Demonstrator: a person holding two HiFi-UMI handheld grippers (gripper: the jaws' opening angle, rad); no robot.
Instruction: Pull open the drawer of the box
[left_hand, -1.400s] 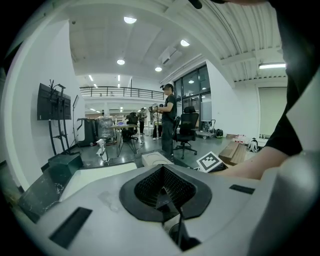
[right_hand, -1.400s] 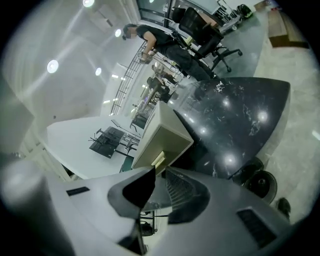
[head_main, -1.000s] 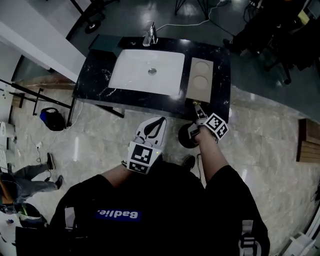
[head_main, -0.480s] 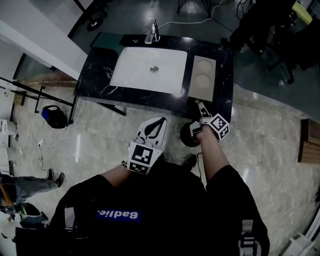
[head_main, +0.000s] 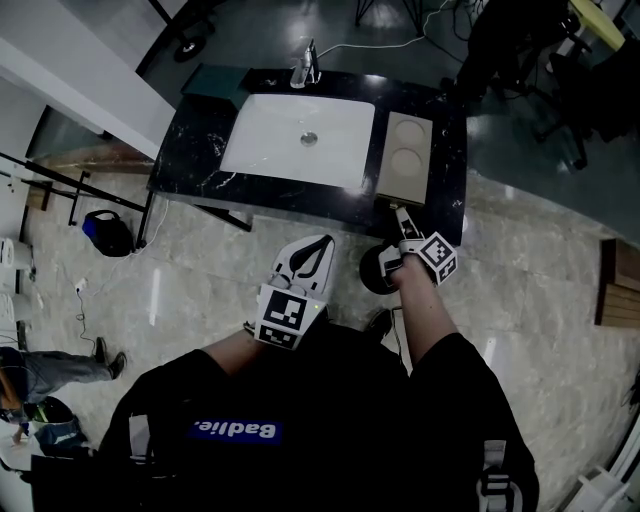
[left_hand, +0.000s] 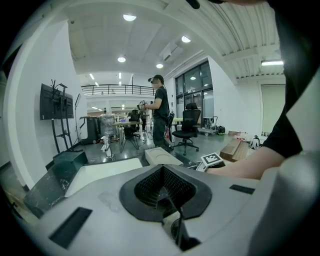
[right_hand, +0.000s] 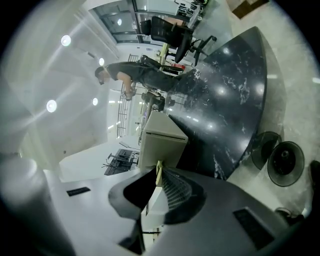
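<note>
A beige box (head_main: 406, 158) with two round hollows on top stands at the right end of a black marble table (head_main: 200, 160). My right gripper (head_main: 401, 213) is at the box's near face, by the table's front edge. In the right gripper view the box (right_hand: 162, 142) fills the space just ahead, and the right gripper (right_hand: 158, 175) is shut on a thin beige pull tab of the drawer. My left gripper (head_main: 320, 243) is held back near my body, shut with nothing in it. From the left gripper view the box (left_hand: 160, 156) shows beyond the jaws.
A white basin (head_main: 300, 140) with a faucet (head_main: 303, 68) takes up the table's middle. A black round base (head_main: 375, 270) sits on the floor under my right hand. A person (left_hand: 160, 112) and an office chair (left_hand: 189, 132) stand beyond the table. A wooden pallet (head_main: 612, 280) lies at right.
My right gripper has stayed at the box's front face, shifting only slightly toward me. The left gripper has not moved. A person at the far left edge has walked on.
</note>
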